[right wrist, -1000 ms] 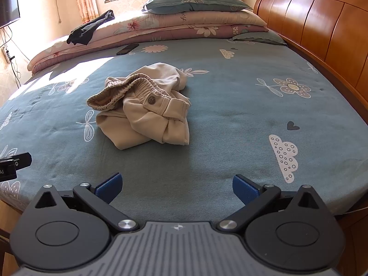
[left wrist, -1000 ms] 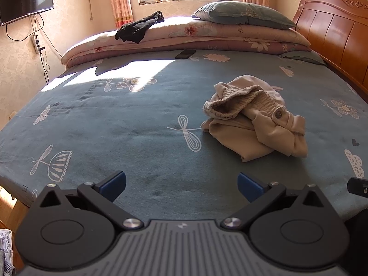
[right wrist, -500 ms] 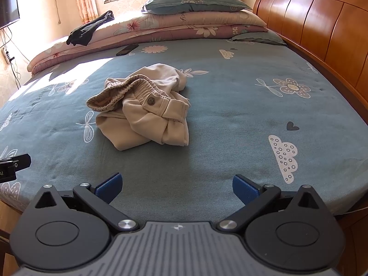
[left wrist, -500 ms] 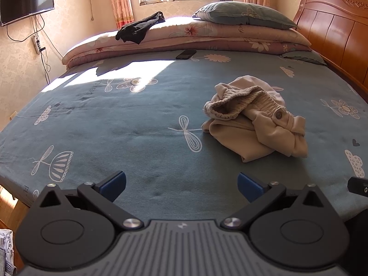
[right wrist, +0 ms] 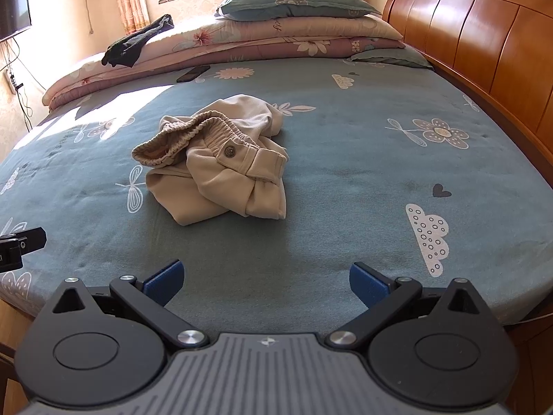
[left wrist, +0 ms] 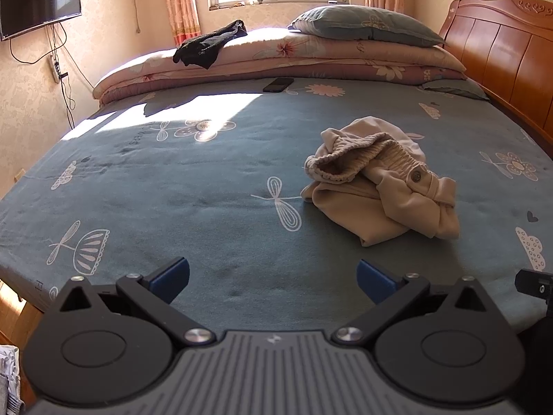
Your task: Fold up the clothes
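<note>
The left hand-held gripper (left wrist: 273, 275) hangs over the near edge of the bed (left wrist: 193, 186) with its blue fingers spread wide and nothing between them; the right hand-held gripper (right wrist: 265, 278) is set the same way, fingers apart and empty. Both are well short of the beige trousers (right wrist: 214, 166), which lie crumpled in a heap on the blue sheet, waistband gaping to the left and a button showing on top.

The likely trouble is the heap itself. The layers are twisted over one another, so a pinch taken blindly could catch two thicknesses, or the sheet underneath, and drag the whole bundle instead of opening it. The waistband rim looks the safest hold.

There is plenty of flat sheet left, right and far of the trousers for spreading them out. The limits are the wooden headboard (right wrist: 484, 34) along the right, the stacked quilts (left wrist: 276, 55) with a pillow (left wrist: 363, 26) at the far end, and a dark phone (left wrist: 278, 84) just before them. Near the edge, a leg could slide off.
</note>
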